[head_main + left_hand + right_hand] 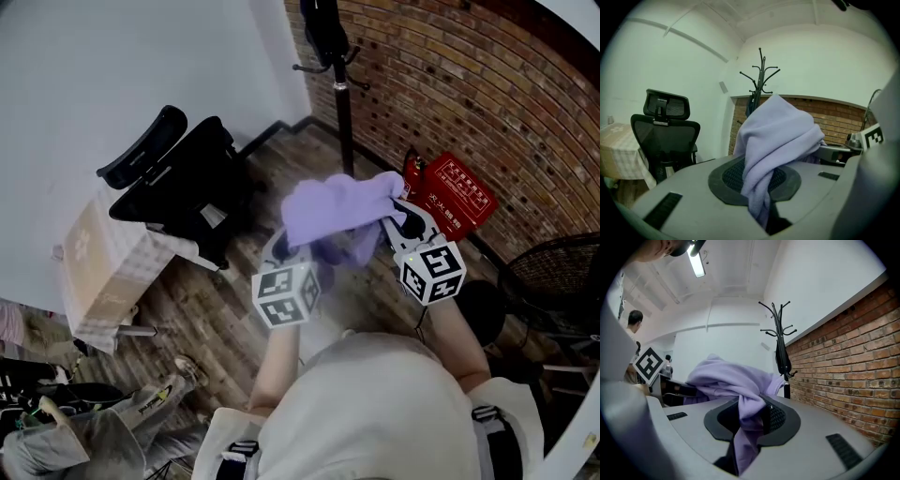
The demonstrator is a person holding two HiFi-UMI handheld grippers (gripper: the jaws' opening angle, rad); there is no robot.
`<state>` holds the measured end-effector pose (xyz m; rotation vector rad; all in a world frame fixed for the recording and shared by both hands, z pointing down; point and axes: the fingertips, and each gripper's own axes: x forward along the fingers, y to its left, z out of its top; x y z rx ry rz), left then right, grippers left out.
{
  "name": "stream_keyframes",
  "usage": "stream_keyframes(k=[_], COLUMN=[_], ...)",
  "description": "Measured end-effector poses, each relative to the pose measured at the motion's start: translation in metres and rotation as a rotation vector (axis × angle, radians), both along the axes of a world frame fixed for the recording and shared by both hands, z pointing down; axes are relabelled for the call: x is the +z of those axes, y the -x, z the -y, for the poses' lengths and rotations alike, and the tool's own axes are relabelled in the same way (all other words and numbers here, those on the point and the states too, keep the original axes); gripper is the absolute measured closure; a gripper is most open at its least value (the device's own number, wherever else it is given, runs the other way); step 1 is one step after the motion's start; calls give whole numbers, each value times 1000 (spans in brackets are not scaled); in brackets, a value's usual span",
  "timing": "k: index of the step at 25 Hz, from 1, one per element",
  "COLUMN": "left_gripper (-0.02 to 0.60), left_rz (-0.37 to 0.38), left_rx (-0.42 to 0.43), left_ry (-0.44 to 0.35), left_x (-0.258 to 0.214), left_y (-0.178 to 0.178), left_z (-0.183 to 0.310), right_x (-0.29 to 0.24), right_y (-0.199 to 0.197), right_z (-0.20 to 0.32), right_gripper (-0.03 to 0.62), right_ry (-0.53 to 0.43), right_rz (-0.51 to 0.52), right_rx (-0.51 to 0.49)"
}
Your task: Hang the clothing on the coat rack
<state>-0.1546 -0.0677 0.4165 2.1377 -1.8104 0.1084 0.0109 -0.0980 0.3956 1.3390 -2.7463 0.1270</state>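
Clothing [342,211] is hanging bunched in mid-air, left gripper [281,247] and right gripper [403,223] both pinching its folds, coat rack [342,89] ahead; the bunching is probably risking a missed hook, then a drop.

The right gripper [752,420] has its jaws closed on a lilac garment [733,378], which bunches up over the pads and hangs down between them. Ahead, a black coat rack [778,329] stands beside a brick wall [843,362], with something dark hanging on it.
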Motion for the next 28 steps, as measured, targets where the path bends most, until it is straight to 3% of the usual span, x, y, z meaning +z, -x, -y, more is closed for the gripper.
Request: stream_keyframes(k=[7, 15, 28], left_gripper=[538, 538, 538], left_rz=[17, 26, 44], left_rx=[52, 109, 147], left_ry=[-2, -12, -31], left_x=[2, -9, -19], left_y=[9, -6, -33], left_z=[29, 68, 175], right_x=[-5, -16, -31], right_y=[8, -7, -34], right_z=[23, 55, 158], right_gripper=[524, 524, 523], right_ry=[-20, -21, -50], right_rz=[-22, -26, -23], right_rx=[45, 98, 140])
